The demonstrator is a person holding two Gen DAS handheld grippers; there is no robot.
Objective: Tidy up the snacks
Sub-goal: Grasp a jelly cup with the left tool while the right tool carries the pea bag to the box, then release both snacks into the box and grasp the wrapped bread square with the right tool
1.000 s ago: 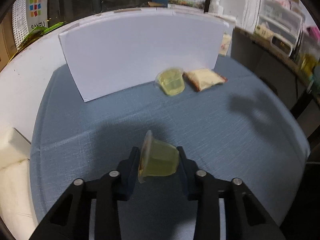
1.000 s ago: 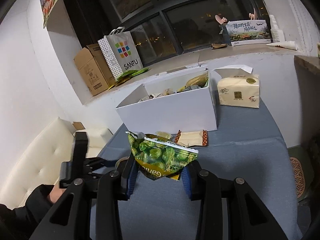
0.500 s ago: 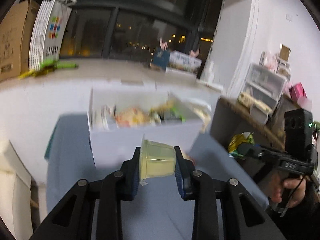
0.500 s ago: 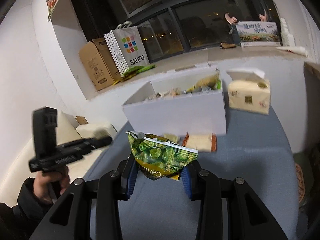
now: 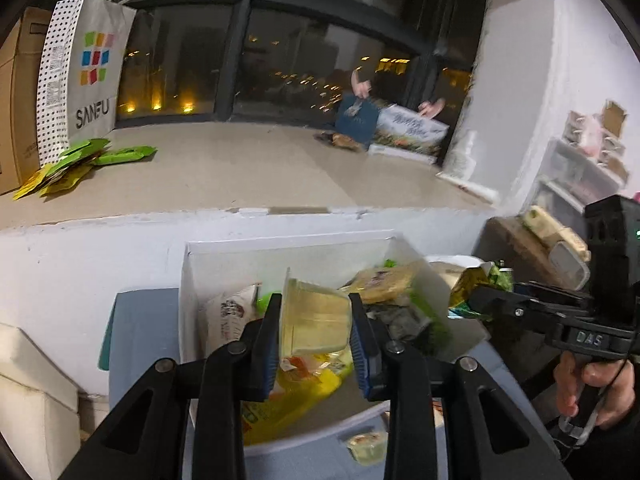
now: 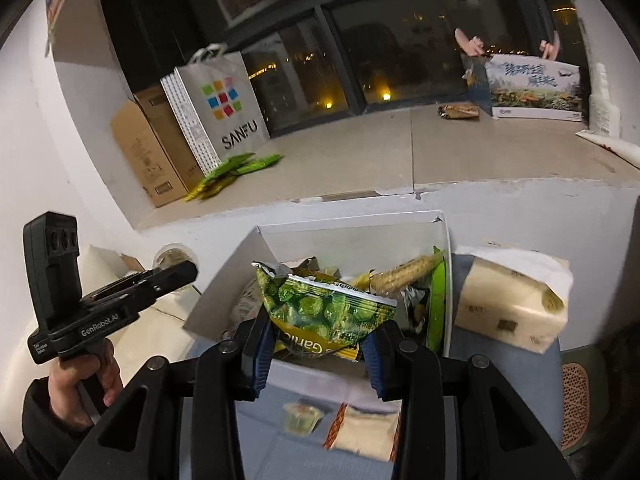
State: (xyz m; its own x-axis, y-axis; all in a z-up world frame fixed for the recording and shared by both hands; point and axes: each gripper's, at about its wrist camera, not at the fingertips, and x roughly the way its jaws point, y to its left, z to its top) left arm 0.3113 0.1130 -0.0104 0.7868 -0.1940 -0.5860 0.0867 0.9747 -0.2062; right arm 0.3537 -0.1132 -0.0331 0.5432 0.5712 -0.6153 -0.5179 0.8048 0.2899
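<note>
A clear cup of yellow-green jelly (image 5: 316, 320) lies on its side between the pads of my left gripper (image 5: 315, 310). The jaws are opening, but the pads still touch the cup. It hangs over the open white box (image 5: 280, 248), which holds several snack packets. My right gripper (image 6: 320, 334) is shut on a green snack bag (image 6: 328, 304) above the near edge of the same box (image 6: 352, 236). Each gripper shows in the other's view: the left gripper (image 6: 188, 272) at the left, the right gripper (image 5: 480, 300) at the right.
A second jelly cup (image 6: 302, 416) and a wrapped bread packet (image 6: 364, 432) lie on the blue cloth in front of the box. A tissue pack (image 6: 512, 312) stands right of it. Behind runs a window ledge with a paper bag (image 6: 216, 108) and cardboard boxes.
Both grippers have risen from the table and moved forward to the box with their loads. The box's inside now shows from above.
</note>
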